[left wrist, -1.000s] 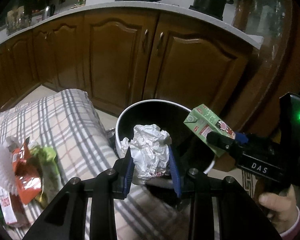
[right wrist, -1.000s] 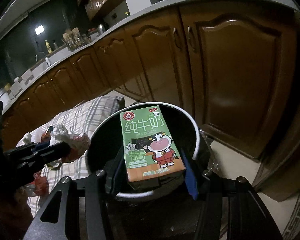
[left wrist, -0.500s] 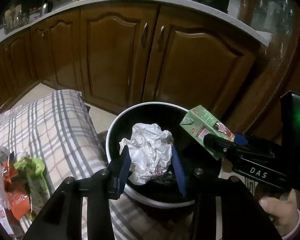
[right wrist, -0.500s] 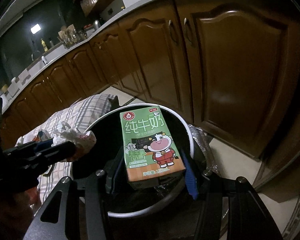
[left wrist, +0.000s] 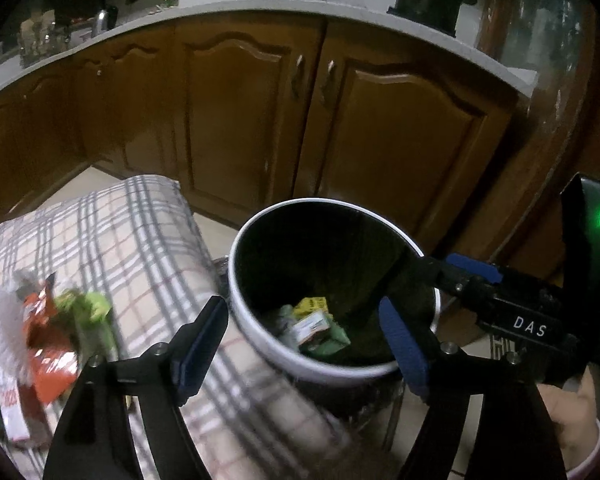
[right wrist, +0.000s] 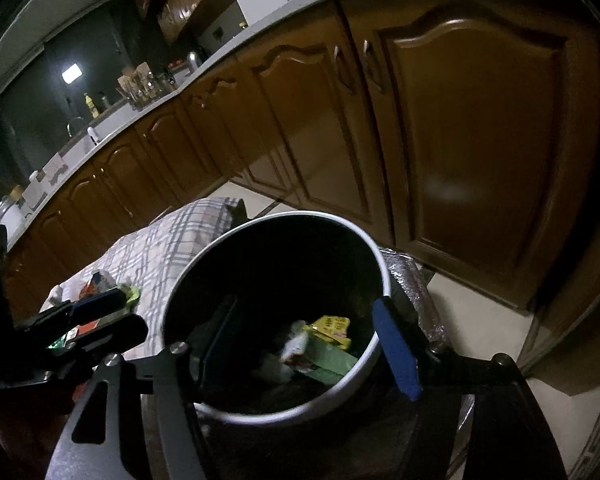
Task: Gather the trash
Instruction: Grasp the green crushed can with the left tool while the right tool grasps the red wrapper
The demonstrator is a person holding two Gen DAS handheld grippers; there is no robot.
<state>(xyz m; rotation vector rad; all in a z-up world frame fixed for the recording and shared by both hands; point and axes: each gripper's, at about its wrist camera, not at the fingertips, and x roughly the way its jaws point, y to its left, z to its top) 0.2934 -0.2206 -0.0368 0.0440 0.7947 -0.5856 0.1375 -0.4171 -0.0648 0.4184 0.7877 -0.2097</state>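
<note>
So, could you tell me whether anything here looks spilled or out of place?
Yes: crumpled wrappers lie loose on the checked cloth left of the bin, not in it. The green carton and other scraps sit inside the bin; nothing has spilled over its rim.

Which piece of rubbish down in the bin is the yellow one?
The small yellow packet at the far side of the bin, lying behind the green carton; the other pieces beside it are green or pale.
</note>
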